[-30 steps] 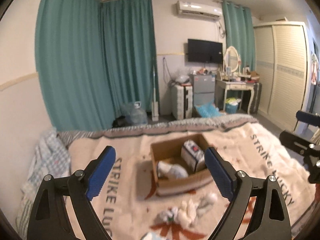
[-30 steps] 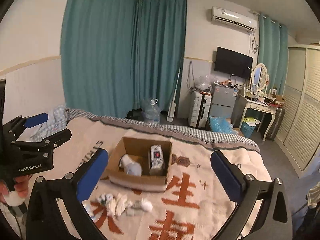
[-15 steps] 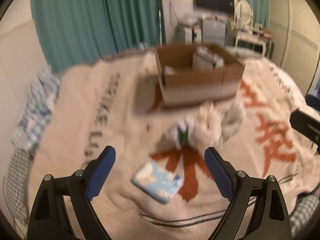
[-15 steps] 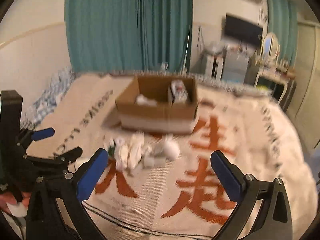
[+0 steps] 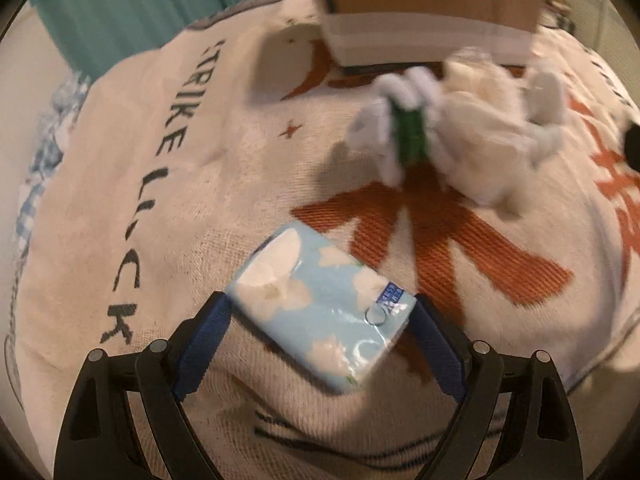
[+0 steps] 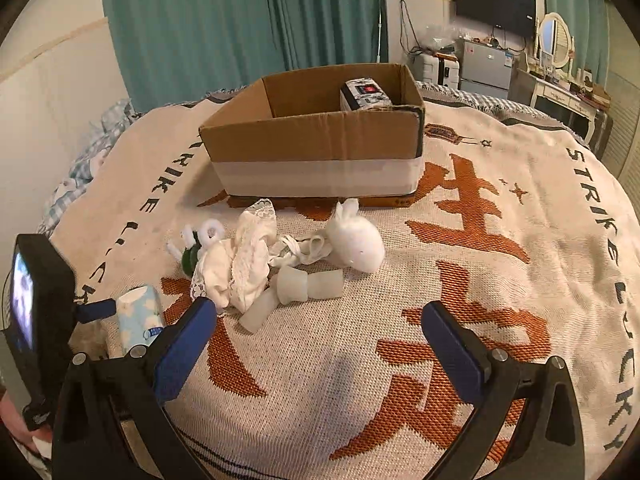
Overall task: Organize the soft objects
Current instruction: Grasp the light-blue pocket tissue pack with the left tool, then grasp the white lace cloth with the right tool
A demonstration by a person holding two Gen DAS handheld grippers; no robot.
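A light blue tissue pack (image 5: 324,308) lies on the bed blanket (image 5: 168,240) between the fingers of my open left gripper (image 5: 320,344); the pads (image 5: 208,340) stand at its sides. The pack also shows in the right wrist view (image 6: 140,316). A pile of white soft things (image 6: 256,264), a white plush rabbit (image 6: 356,236) and a green item (image 6: 190,256) lie before a cardboard box (image 6: 316,148). My right gripper (image 6: 320,356) is open and empty, above the blanket just short of the pile.
The box holds a patterned pack (image 6: 366,94) at its far right. A checked cloth (image 6: 80,176) lies at the bed's left edge. Teal curtains (image 6: 240,20), a fridge (image 6: 486,66) and a dressing table (image 6: 560,88) stand beyond the bed.
Both grippers have come down and forward toward the bed. The left gripper has moved onto the tissue pack, which now sits between its fingers. The right gripper has neared the pile.
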